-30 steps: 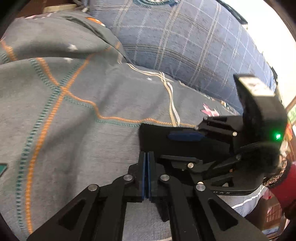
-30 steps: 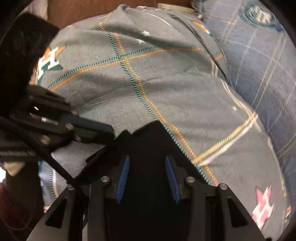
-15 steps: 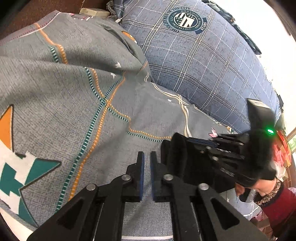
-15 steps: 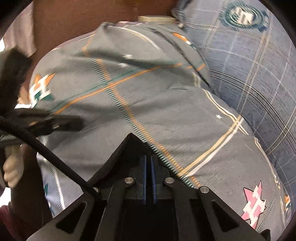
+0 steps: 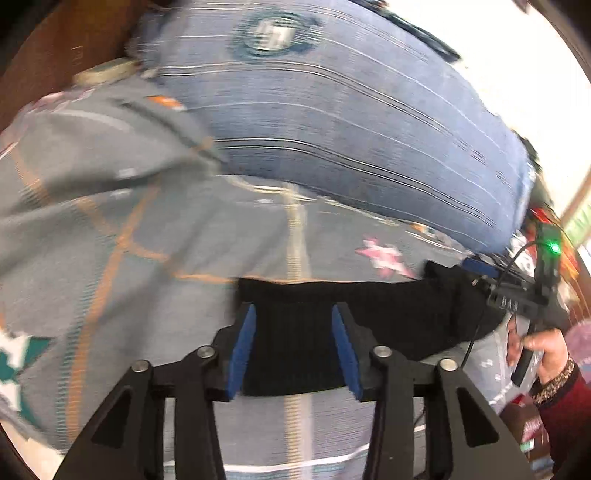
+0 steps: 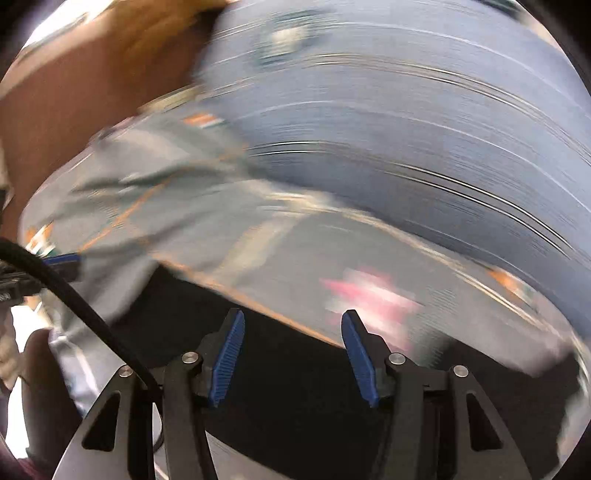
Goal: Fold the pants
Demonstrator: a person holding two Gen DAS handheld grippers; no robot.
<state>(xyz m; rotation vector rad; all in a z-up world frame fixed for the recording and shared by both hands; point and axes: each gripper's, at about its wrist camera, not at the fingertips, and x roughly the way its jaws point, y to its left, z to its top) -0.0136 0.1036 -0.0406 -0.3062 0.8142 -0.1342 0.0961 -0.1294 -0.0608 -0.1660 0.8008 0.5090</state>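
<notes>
Both hand-held grippers gape over black pants (image 5: 369,314); pillow emblem (image 5: 273,35) unreadable.

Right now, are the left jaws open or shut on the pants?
Open. In the left wrist view the left gripper shows its two blue pads spread wide, with the black pants lying flat between and beyond them, not pinched.

Black left tool (image 5: 293,341), blue pads (image 5: 242,350), silver screws, maroon sleeve (image 5: 565,413).
</notes>
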